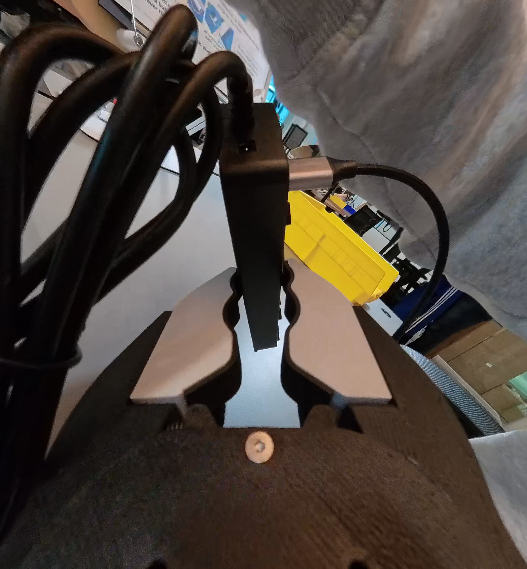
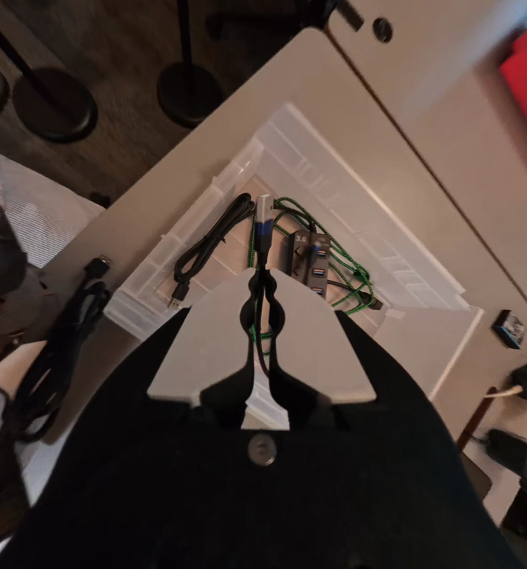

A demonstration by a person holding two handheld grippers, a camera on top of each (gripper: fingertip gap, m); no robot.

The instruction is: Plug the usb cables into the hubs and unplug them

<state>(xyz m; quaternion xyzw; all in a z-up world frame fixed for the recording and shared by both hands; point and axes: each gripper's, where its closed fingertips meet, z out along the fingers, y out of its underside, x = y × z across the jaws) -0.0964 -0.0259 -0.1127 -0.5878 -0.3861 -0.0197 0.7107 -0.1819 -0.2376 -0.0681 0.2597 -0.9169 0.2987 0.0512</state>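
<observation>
The black hub (image 1: pixel 254 228) stands upright, clamped at its lower end between the fingers of the left gripper (image 1: pixel 258 277). A silver plug (image 1: pixel 310 176) sits in its right side, and thick black cable loops (image 1: pixel 80 191) hang to its left, with a yellow bin (image 1: pixel 333 246) just behind. The right gripper (image 2: pixel 262 272) pinches a blue-collared usb cable (image 2: pixel 263 228) above a clear tray (image 2: pixel 333 191) holding a second hub (image 2: pixel 313 261) and green braided cable (image 2: pixel 348 268) on the table (image 2: pixel 425 184)

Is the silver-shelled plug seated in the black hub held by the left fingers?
Yes, the silver-shelled plug sits flush in the side of the black hub.
</observation>
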